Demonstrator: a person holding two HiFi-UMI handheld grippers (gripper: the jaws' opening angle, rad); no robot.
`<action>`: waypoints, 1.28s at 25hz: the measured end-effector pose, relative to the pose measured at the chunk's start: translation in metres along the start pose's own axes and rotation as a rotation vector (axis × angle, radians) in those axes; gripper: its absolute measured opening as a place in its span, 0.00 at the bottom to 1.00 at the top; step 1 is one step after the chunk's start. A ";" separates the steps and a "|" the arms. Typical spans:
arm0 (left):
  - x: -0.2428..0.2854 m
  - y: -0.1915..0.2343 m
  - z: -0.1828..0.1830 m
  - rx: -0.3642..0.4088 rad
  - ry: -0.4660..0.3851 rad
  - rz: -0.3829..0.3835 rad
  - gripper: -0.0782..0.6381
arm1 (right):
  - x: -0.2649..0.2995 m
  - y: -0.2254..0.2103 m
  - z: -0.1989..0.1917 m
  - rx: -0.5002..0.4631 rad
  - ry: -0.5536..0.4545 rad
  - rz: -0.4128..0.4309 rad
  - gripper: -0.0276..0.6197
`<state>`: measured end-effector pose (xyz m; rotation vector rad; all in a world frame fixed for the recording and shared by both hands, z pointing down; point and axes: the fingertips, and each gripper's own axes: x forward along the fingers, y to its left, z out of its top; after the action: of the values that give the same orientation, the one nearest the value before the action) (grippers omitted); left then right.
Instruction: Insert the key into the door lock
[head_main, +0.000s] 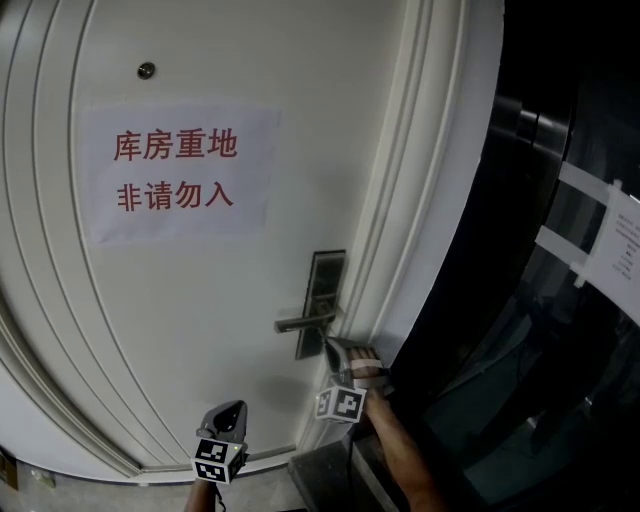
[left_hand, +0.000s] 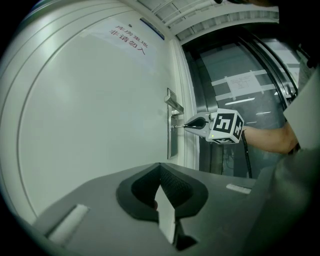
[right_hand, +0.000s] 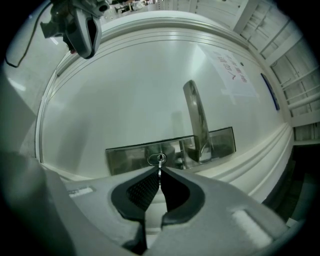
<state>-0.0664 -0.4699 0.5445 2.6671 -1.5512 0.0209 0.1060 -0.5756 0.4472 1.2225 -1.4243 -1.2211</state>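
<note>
A metal lock plate (head_main: 326, 290) with a lever handle (head_main: 305, 322) sits on the white door (head_main: 200, 300). My right gripper (head_main: 331, 344) points level at the plate below the handle and is shut on a small silver key (right_hand: 159, 165). The key's tip is at the oval keyhole (right_hand: 157, 159); how deep it sits I cannot tell. From the left gripper view, the right gripper (left_hand: 194, 123) holds the key (left_hand: 178, 126) against the plate (left_hand: 171, 135). My left gripper (head_main: 228, 410) hangs lower left, apart from the door, its jaws (left_hand: 160, 166) shut on nothing.
A paper sign with red characters (head_main: 175, 170) hangs on the door under a peephole (head_main: 146, 70). The white door frame (head_main: 420, 200) runs right of the lock. Beyond it stands a dark glass wall with taped paper (head_main: 610, 240). A forearm (head_main: 405, 455) trails the right gripper.
</note>
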 end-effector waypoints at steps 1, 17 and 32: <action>0.000 0.000 0.000 -0.001 -0.001 0.000 0.11 | 0.000 -0.001 0.000 -0.002 0.003 -0.002 0.06; 0.001 0.000 -0.003 -0.009 0.002 -0.002 0.11 | 0.010 0.002 0.003 -0.096 0.064 -0.043 0.06; -0.011 0.026 -0.006 -0.034 -0.002 0.054 0.11 | 0.031 0.000 0.008 -0.059 0.080 -0.031 0.06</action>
<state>-0.0947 -0.4727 0.5507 2.5994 -1.6091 -0.0055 0.0938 -0.6052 0.4470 1.2434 -1.3065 -1.2129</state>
